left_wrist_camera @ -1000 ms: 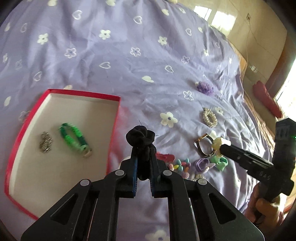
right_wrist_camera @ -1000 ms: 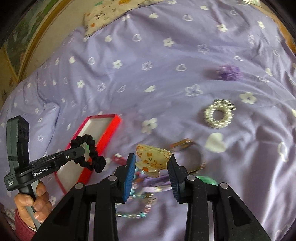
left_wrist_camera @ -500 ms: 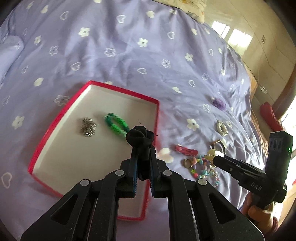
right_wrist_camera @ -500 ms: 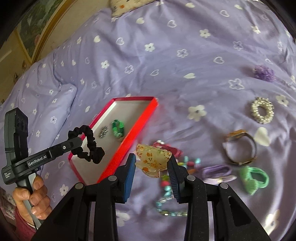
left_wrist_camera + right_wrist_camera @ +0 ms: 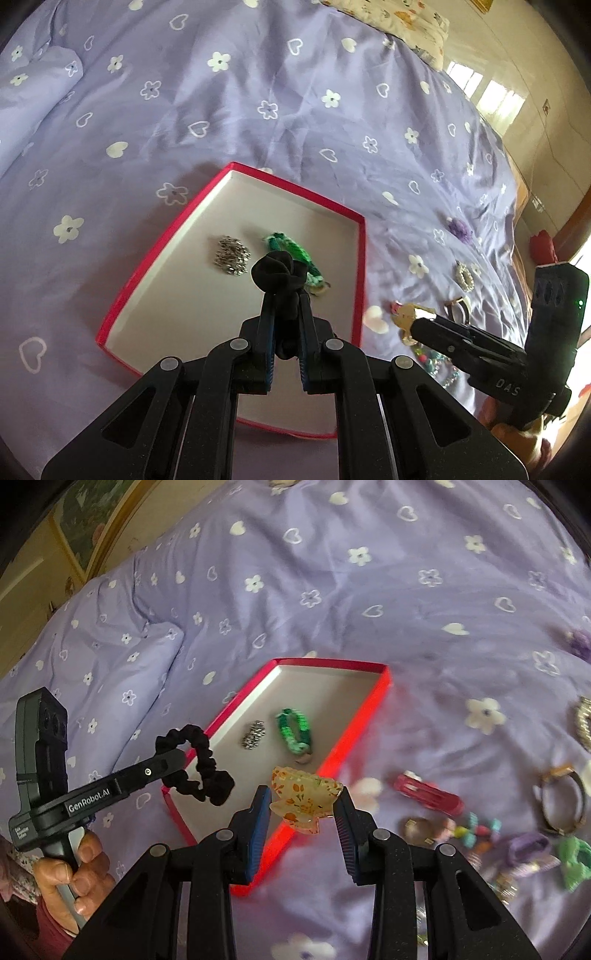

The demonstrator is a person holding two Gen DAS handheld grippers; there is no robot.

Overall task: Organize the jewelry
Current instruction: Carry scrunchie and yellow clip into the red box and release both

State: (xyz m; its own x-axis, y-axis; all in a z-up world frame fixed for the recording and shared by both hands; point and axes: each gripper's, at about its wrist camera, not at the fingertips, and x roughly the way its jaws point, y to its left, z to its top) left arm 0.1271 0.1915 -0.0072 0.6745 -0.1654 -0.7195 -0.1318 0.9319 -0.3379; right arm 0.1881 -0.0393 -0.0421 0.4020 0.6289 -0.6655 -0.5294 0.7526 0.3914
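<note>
Since a second ago both hands have swung over from the loose pile toward the red box (image 5: 360,266), the whole view has changed: the box now sits right under the left gripper (image 5: 284,295) instead of off to the side. Its jaws are clamped tight on the black scrunchie (image 5: 279,275), which hangs over the white floor of the box, just in front of the silver chain (image 5: 231,254) and the green bracelet (image 5: 291,251) already lying in there. So that one looks basically ready to drop.

Moving right, the right gripper (image 5: 303,805) has its jaws closed on the flowery hair claw (image 5: 304,797), and it's come across too, now hovering about over the near edge of the box rather than over the pile. I'd guess it goes in second.

Further right on the bed (image 5: 332,590), plenty is left: the red hair clip (image 5: 428,794), a bead string (image 5: 476,830), a bangle (image 5: 563,801), a pearl ring-shaped piece (image 5: 583,723), purple and green bits. Two items in, two arriving, so roughly the early-middle of the job, I reckon.
</note>
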